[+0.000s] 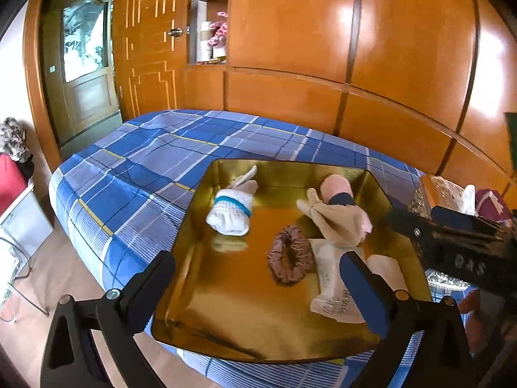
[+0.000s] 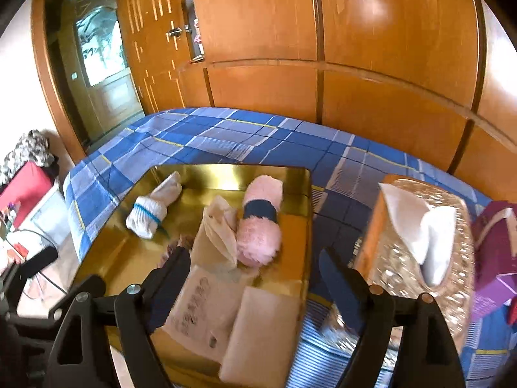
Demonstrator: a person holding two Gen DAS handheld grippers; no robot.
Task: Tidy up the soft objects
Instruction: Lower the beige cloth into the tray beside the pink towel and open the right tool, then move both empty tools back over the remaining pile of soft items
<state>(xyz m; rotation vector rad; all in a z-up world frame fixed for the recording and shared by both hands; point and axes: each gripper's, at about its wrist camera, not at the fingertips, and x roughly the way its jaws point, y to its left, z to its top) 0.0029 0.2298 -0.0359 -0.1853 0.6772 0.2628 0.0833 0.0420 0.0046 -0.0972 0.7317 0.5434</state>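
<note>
A gold tray (image 1: 226,307) lies on the bed and also shows in the right wrist view (image 2: 106,258). In it are a rolled white sock with a blue band (image 1: 231,210) (image 2: 147,215), a brown scrunchie (image 1: 290,257), a beige cloth (image 1: 336,223) (image 2: 219,236), a pink fluffy roll with a dark band (image 1: 336,187) (image 2: 260,223) and a white packet with print (image 1: 336,291) (image 2: 200,310). My left gripper (image 1: 258,287) is open and empty over the tray's near part. My right gripper (image 2: 252,287) is open and empty over the packet at the tray's right edge.
The bed has a blue plaid sheet (image 1: 155,161). A glittery tissue box (image 2: 416,236) and a purple box (image 2: 494,245) stand right of the tray. A wooden wardrobe (image 1: 323,48) is behind the bed. A red item (image 1: 9,181) and clutter sit at the left on the floor.
</note>
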